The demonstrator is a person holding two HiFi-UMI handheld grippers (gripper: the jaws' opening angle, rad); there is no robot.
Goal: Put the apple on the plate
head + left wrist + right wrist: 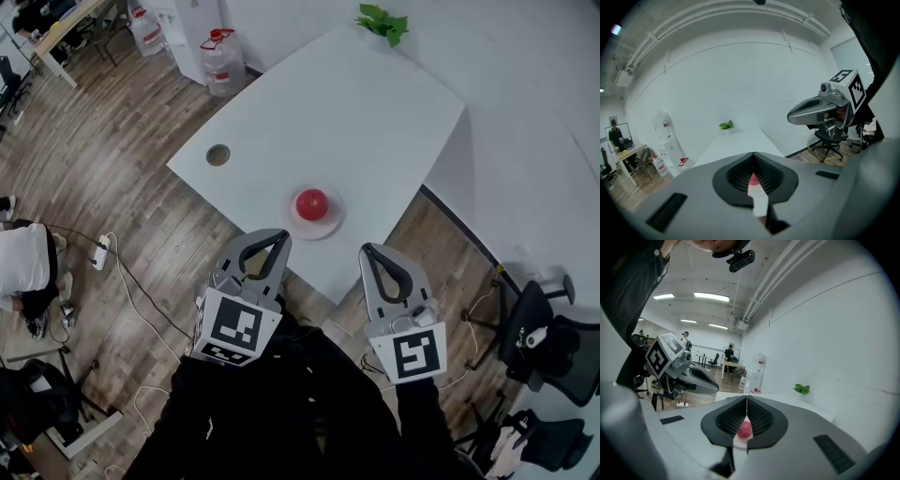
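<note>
Seen from above, a red apple (312, 203) sits in the middle of a small pale plate (332, 223). The plate rests on a white table (356, 112), near the edge closest to the person. The apple is upright and fully inside the plate's rim, so the task appears to be done.

The left tongs (278, 237) and the right tongs (368, 249) are both held close to the person's dark-clothed body, short of the table edge and apart from the plate. Each pair's own view shows its tips pressed together with nothing gripped between them. The apple shows only as a distant red spot through the gap behind the tips.

The step in hand seems to be clearing away. To do it well, both tongs should keep off the table. The plate lies close to the edge, so a knock there could slide it or roll the apple off. Neither pair has any reason to reach in again.

A small green plant (382, 22) stands at the table's far end.
</note>
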